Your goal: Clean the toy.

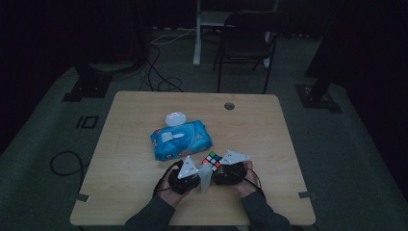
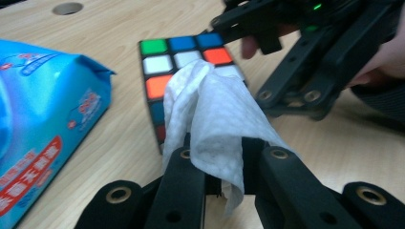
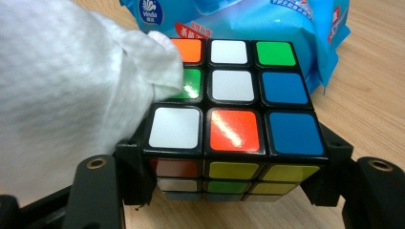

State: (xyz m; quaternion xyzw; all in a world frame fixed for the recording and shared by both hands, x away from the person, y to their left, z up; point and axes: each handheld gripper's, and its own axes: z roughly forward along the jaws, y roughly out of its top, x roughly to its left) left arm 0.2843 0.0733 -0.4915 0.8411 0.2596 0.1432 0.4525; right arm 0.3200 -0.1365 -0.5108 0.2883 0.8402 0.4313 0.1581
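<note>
Wipe pack: a blue soft pack of wet wipes (image 1: 181,139) lies on the wooden table (image 1: 130,115), just beyond the two grippers; its round white lid (image 1: 175,119) stands flipped open at the far end
Pack contents: a white patch shows at the opening on top, too small to tell whether it is a wipe or a seal; whatever is inside cannot be seen
Left gripper (image 2: 224,157): jaws pinched shut on a white wet wipe (image 2: 215,109), which rises crumpled out of them
Wipe: its free end drapes over one corner of the cube's top face, touching it
Right gripper (image 3: 229,186): jaws clamped on a colour puzzle cube (image 3: 229,100), one on each side of its lower layers
Cube: held at the table's near middle, between the two hands and just beside the pack
Hidden: the wipe covers the cube's top corner square in the right gripper view; the cube's far faces are out of sight
Cut off: the pack runs past the frame edge in both gripper views
Hard to make out: the high view is dark; print on the pack is mostly unreadable
</note>
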